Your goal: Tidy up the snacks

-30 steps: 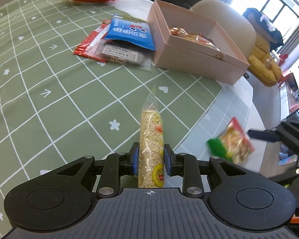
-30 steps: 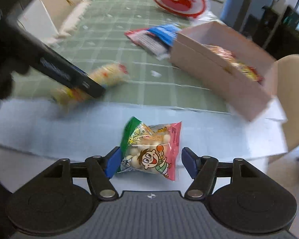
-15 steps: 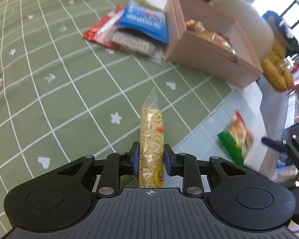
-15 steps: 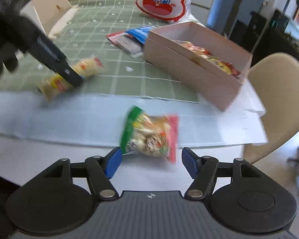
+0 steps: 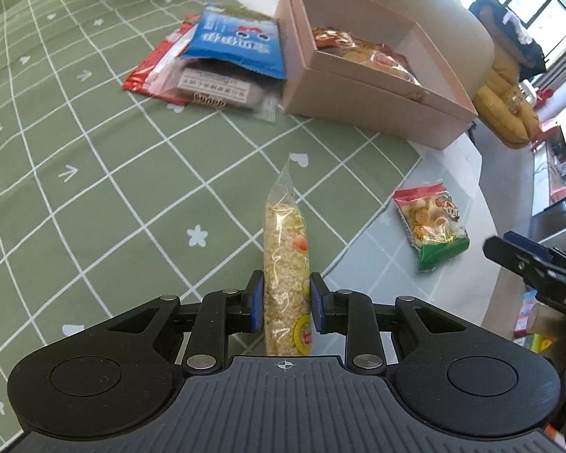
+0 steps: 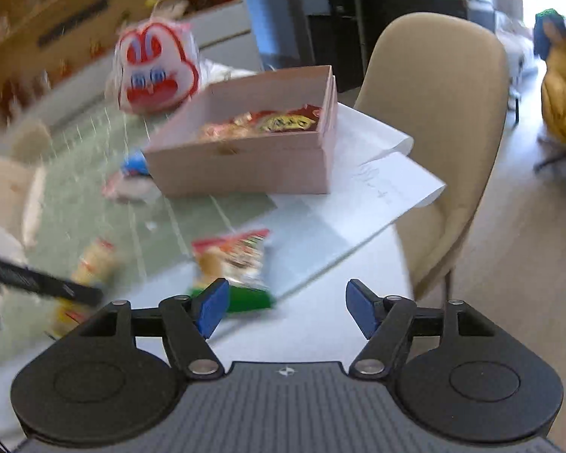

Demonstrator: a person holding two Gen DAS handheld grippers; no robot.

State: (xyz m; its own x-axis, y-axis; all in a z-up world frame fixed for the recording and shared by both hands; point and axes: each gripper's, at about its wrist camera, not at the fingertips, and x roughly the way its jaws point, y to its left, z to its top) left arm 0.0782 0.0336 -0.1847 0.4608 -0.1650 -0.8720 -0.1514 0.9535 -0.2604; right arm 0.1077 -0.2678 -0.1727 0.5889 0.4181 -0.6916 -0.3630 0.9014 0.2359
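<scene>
A long clear packet of puffed-rice bar (image 5: 285, 241) stands out forward over the green checked tablecloth, with my left gripper (image 5: 286, 294) shut on its near end. A small cartoon snack packet (image 5: 430, 222) with a green end lies flat near the table's edge. My right gripper (image 6: 286, 307) is tilted above that edge with its jaws opening and nothing between them. In the right wrist view the cartoon snack packet (image 6: 234, 260) lies ahead, behind the left finger. The open pink box (image 5: 358, 102) holds a few wrapped snacks.
A blue packet (image 5: 237, 43), a red packet (image 5: 151, 75) and a clear-wrapped dark snack (image 5: 215, 88) are piled left of the box. A bunny-face bag (image 6: 154, 71) stands behind it. White paper (image 6: 377, 185) overhangs the table edge by a beige chair (image 6: 434, 113).
The right gripper has rolled and drawn away from the cartoon packet, which now lies on the table left of its jaws. The left gripper keeps its hold on the rice bar.
</scene>
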